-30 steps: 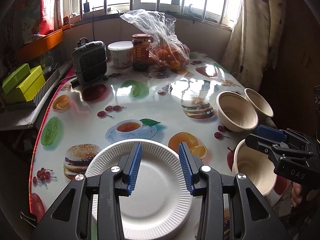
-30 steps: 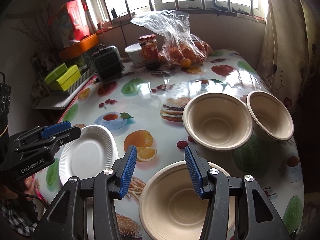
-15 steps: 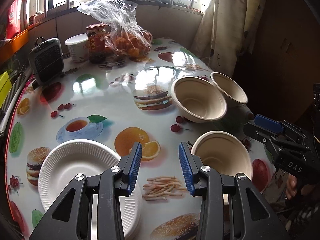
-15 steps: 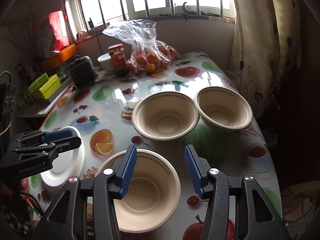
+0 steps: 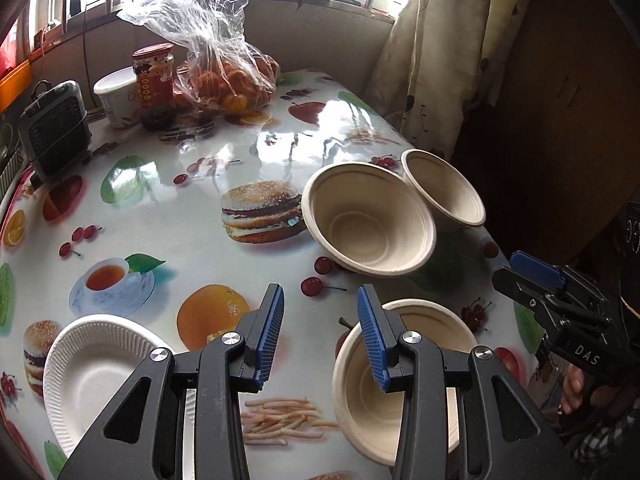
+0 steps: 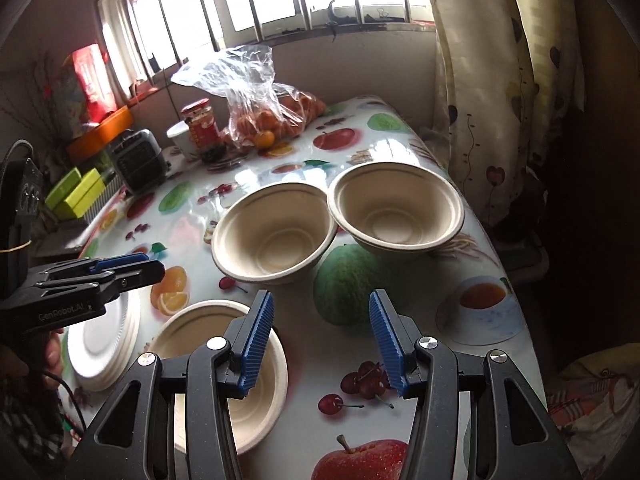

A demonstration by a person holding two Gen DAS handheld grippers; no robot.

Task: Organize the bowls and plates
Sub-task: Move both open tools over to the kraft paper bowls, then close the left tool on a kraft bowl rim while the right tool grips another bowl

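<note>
Left gripper (image 5: 320,336) spread, empty, above the tabletop (image 5: 192,208). Plates (image 5: 92,368) lie to its left, a bowl (image 5: 400,380) under its right finger. Right gripper (image 6: 321,340) spread, empty; two touching bowls (image 6: 276,236) ahead.

Three beige bowls (image 6: 276,232) upright; white plates (image 6: 104,344) stacked.

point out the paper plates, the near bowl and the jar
paper plates (image 5: 94,364), left wrist view, inner face of top plate
near bowl (image 6: 192,332), right wrist view, inside wall
jar (image 5: 154,88), left wrist view, label
</note>
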